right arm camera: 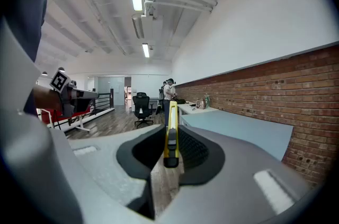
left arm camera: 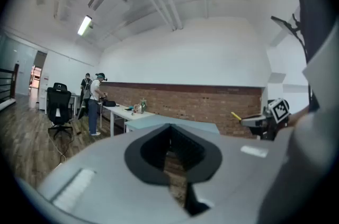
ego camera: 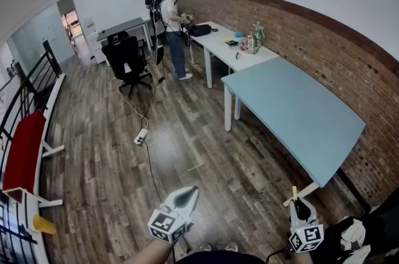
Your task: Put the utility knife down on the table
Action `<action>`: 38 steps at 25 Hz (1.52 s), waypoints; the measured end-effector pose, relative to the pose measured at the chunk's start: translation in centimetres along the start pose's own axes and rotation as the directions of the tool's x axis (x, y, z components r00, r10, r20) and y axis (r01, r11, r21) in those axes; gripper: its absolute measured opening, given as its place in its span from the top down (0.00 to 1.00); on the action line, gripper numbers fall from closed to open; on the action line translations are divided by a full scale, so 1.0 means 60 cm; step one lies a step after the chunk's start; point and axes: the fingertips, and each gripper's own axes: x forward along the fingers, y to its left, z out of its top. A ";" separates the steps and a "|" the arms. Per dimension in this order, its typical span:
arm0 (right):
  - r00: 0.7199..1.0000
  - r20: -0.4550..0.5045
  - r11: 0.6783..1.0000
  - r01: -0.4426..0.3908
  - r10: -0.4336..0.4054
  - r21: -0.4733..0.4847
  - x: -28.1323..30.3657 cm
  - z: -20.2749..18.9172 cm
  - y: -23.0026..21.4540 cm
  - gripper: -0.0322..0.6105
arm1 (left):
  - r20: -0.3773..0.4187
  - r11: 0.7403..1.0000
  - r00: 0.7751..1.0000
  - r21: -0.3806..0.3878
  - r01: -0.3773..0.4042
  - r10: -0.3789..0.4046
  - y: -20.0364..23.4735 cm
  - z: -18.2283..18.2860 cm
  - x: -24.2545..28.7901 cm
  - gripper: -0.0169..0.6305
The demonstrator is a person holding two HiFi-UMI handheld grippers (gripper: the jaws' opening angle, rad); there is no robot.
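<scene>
The left gripper (ego camera: 189, 193), a grey two-jaw claw carrying a cube with square markers, hangs over the brown wooden plank floor (ego camera: 118, 163). Its jaws are drawn together at the tip, with nothing between them. The arm behind it is cut off by the lower edge of the head view.

The right gripper (ego camera: 298, 202) is clamped on the slim yellow-and-black utility knife (right arm camera: 171, 133). The knife's long axis runs along the jaws, black butt toward the camera and yellow end pointing forward, nearly level. In the head view only its yellow tip (ego camera: 294, 192) shows beyond the jaws. The gripper hides the rest, and whether the blade is out cannot be made out.

The knife is in the air, just off the near corner of the light blue rectangular table (ego camera: 299, 113) and not touching it.
</scene>
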 end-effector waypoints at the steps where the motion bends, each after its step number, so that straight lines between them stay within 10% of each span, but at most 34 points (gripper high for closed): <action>1: 1.000 0.005 1.000 -0.002 0.002 0.000 0.003 0.004 0.000 0.83 | -0.001 1.000 1.000 0.002 -0.002 0.002 -0.001 0.012 0.004 1.00; 38: 0.997 0.067 0.999 0.032 -0.033 0.021 0.087 0.009 -0.116 0.83 | -0.043 0.999 0.998 0.023 0.043 -0.042 -0.009 0.025 0.175 1.00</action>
